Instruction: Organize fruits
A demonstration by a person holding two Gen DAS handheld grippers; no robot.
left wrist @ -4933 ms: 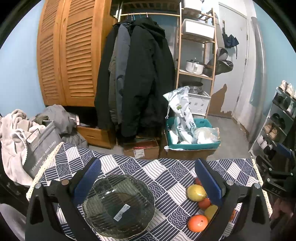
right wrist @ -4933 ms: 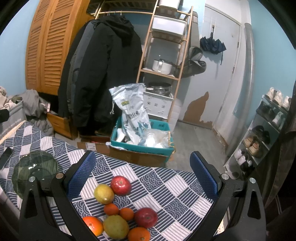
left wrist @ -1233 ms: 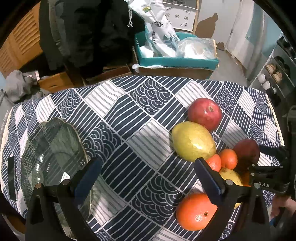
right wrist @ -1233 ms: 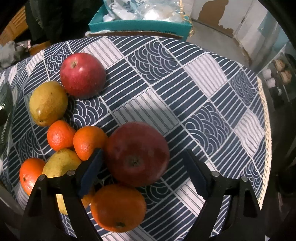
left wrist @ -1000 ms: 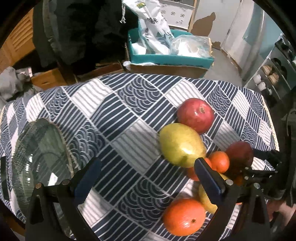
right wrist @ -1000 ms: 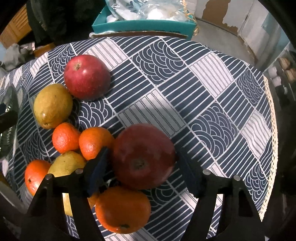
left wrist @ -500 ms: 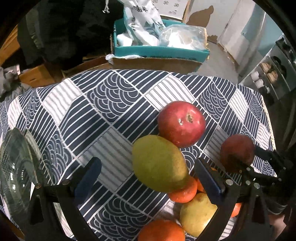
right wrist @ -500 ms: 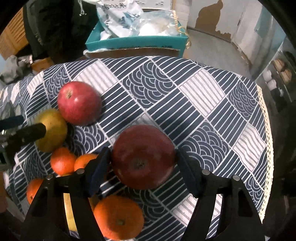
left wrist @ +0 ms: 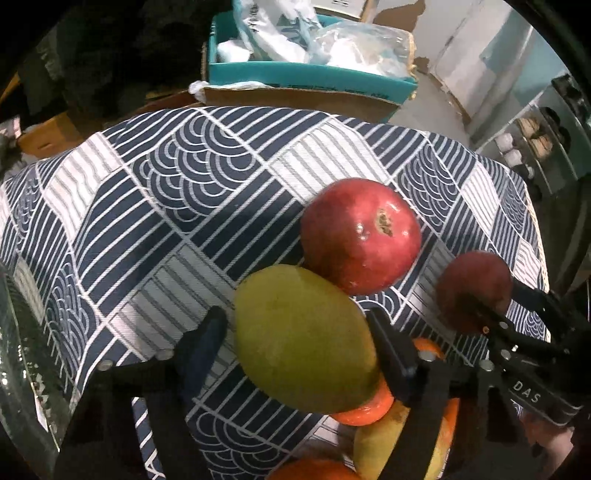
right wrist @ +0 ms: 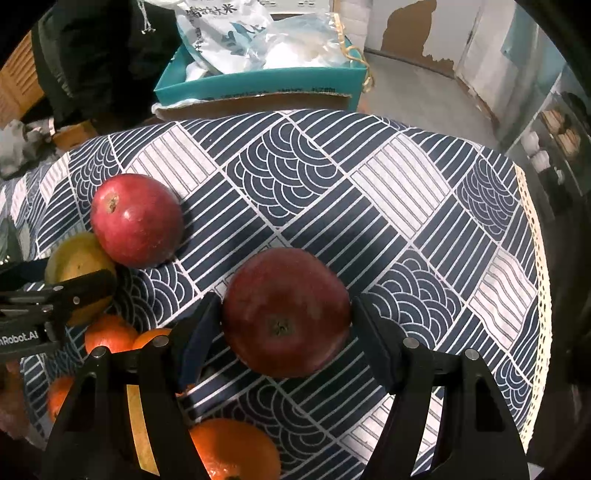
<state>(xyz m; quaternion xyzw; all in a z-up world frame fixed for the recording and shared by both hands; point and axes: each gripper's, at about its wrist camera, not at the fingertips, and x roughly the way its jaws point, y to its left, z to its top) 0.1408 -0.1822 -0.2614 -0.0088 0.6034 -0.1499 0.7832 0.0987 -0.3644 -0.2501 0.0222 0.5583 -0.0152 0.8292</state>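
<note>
Left gripper: we see its jaws pressed against both sides of a yellow-green mango, which sits squarely between them. Just under and to the right of the jaws lie a small orange and a second yellow-green fruit; another orange shows at the bottom edge. Just past the right jaw, a bright red apple rests on the patterned cloth of the surface, touching or nearly touching the mango. To the far left of the jaws we note the rim of a glass plate.

Right gripper: its jaws are clamped on a dark red apple, stem end toward the camera. We cannot tell whether this apple is clear of the cloth. Below the left jaw lies a large orange; left of that jaw are two smaller oranges. Farther left and ahead, we see the mango between the left gripper's fingers, with the bright apple beyond it.

Beyond the far edge of the surface, ahead of both jaws, stands a teal box holding plastic bags, on a cardboard carton.
</note>
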